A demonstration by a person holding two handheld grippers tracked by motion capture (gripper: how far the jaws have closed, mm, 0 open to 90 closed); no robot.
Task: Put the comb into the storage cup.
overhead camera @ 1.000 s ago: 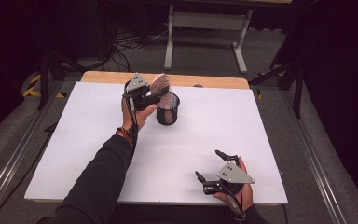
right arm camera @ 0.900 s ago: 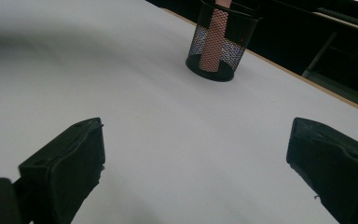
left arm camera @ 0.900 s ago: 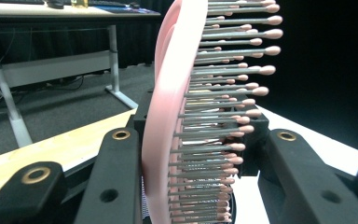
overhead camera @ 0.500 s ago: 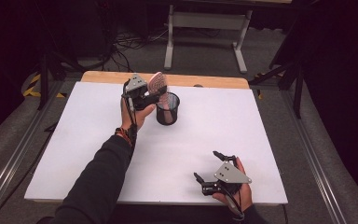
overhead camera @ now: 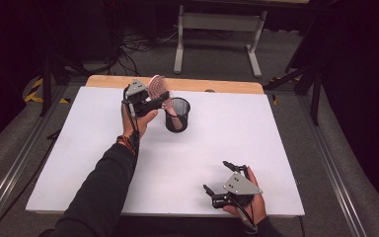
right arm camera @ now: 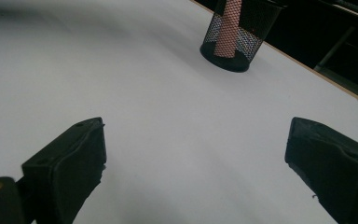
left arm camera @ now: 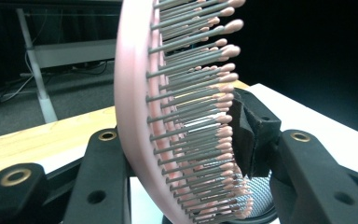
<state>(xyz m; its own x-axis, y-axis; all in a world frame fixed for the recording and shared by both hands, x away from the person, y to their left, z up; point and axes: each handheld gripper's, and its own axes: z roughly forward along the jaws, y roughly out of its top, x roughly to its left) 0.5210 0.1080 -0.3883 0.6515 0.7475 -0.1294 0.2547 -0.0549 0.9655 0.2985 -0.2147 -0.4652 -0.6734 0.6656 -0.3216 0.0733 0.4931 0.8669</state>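
A pink hairbrush (overhead camera: 156,91) stands tilted, its head up and its handle (right arm camera: 226,28) down inside a black mesh cup (overhead camera: 177,114) at the back middle of the white table top (overhead camera: 69,153). My left gripper (overhead camera: 159,101) is shut on the brush head just left of the cup. In the left gripper view the bristles (left arm camera: 191,116) sit between the jaws, and the cup's mesh (left arm camera: 262,184) shows below. Near the front right edge, my right gripper (overhead camera: 216,176) is open and holds nothing. It points toward the cup (right arm camera: 233,39) across bare table.
A wooden strip (overhead camera: 227,85) runs along the table's back edge. Behind it stands a grey metal frame (overhead camera: 180,49) on the floor, with cables nearby. Metal rails (overhead camera: 335,163) flank the table.
The left gripper and the brush head have shifted slightly to the left, away from the cup's rim. The right gripper has drifted a little left.
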